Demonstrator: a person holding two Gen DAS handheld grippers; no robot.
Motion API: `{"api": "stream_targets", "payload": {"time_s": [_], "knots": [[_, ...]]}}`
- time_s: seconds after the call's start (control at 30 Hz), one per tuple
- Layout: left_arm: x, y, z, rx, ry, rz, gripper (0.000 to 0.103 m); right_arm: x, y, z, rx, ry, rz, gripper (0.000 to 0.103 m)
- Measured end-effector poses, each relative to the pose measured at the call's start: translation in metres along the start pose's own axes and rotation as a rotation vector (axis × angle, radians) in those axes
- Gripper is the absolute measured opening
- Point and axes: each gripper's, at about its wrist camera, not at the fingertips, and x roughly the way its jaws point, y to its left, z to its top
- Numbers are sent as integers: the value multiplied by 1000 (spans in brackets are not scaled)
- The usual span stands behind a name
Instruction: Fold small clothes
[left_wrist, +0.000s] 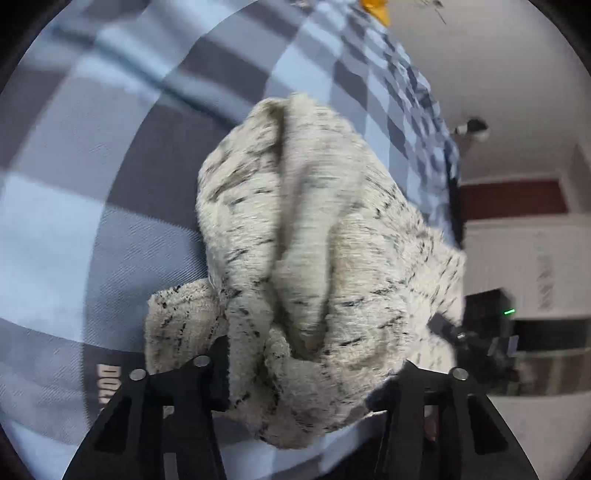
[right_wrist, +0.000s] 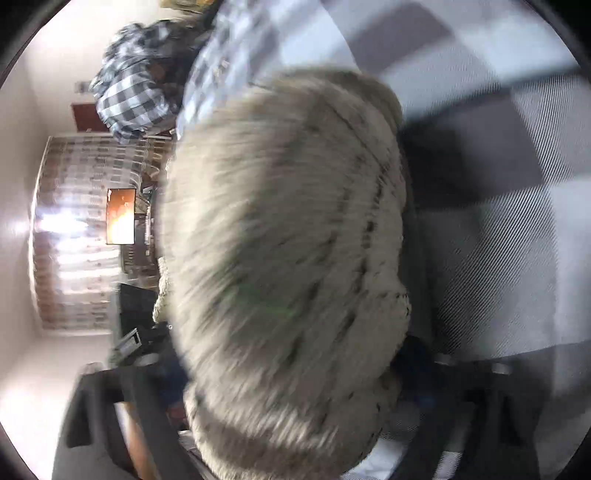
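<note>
Two tongs at frame bottoms: left tongs (left_wrist: 299, 384) pinching bunched cream speckled garment (left_wrist: 310, 258) centre frame, above checked bedsheet (left_wrist: 74, 221); right tongs (right_wrist: 295, 398) grip blurred, cannot tell.

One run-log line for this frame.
item: fuzzy speckled garment, bunched | surface: checked bedcover | left hand-held gripper: shut on garment | right: unclear, blurred

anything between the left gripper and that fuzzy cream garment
Nothing visible does. The speckled cream garment is bunched right between the left gripper's fingers, over the checked bedcover. The right gripper also has it close in front, though that view is blurred.
</note>
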Motion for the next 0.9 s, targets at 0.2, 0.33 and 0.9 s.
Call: {"api": "stream_targets", "payload": {"time_s": [0.2, 0.33, 0.9], "knots": [[-27, -36, -21, 112, -96, 41, 39, -29, 20, -20, -75, -89, 6, 66], [-62, -82, -33, 234, -213, 33, 39, -69, 35, -24, -146, -184, 65, 66], [24, -134, 143, 249, -253, 55, 39, -42, 24, 150, -199, -299, -42, 66]]}}
